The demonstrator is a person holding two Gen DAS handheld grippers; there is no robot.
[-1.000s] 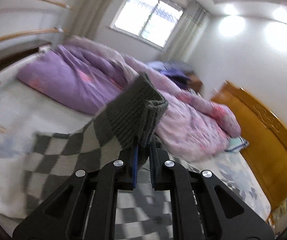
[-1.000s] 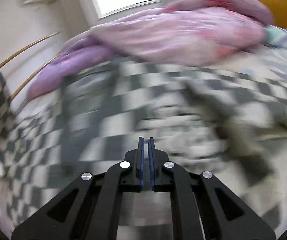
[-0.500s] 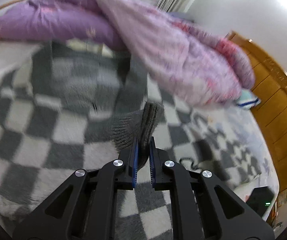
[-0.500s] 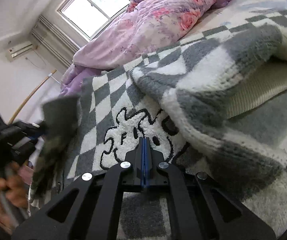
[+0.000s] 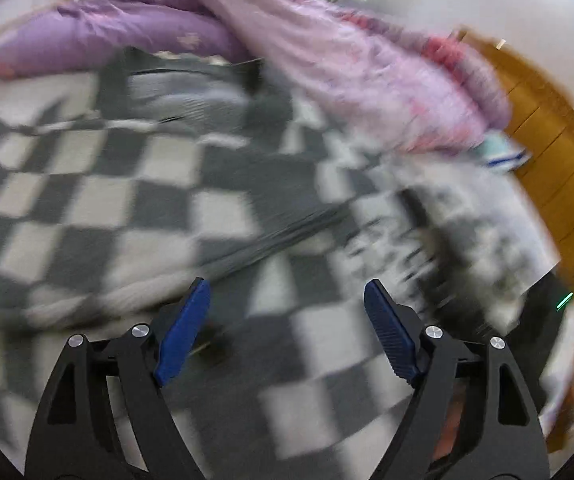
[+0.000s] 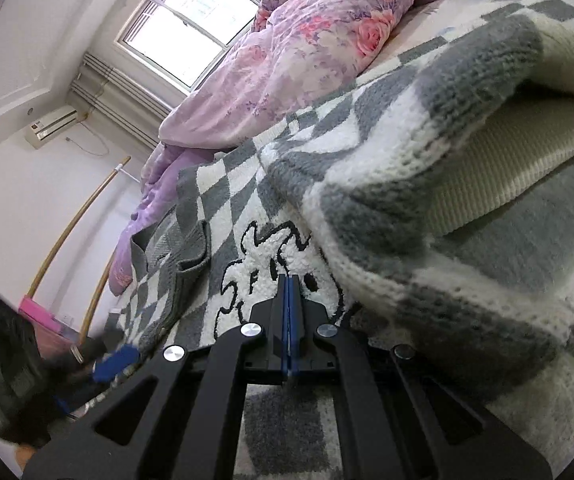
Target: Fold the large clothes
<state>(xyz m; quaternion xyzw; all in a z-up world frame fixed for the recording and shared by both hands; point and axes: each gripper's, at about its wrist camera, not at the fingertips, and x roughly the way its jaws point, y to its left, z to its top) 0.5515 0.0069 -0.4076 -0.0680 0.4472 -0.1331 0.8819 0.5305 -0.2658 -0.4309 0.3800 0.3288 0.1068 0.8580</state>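
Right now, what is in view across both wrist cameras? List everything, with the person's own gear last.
checked sweater: one, grey and white with a cartoon patch, spread on the bed, right side folded over.
sleeve cuff: one, grey ribbed, lying on the sweater's left part.
floral quilt: one, pink and lilac, heaped along the bed's far side.
purple quilt: one, beside the floral one.
headboard: one, orange wood, at the right.
window: one, bright, behind the bed.
air conditioner: one, white, on the wall.
left gripper: jaws just opened, nothing between them.
right gripper: jaws shut, empty, over the sweater.
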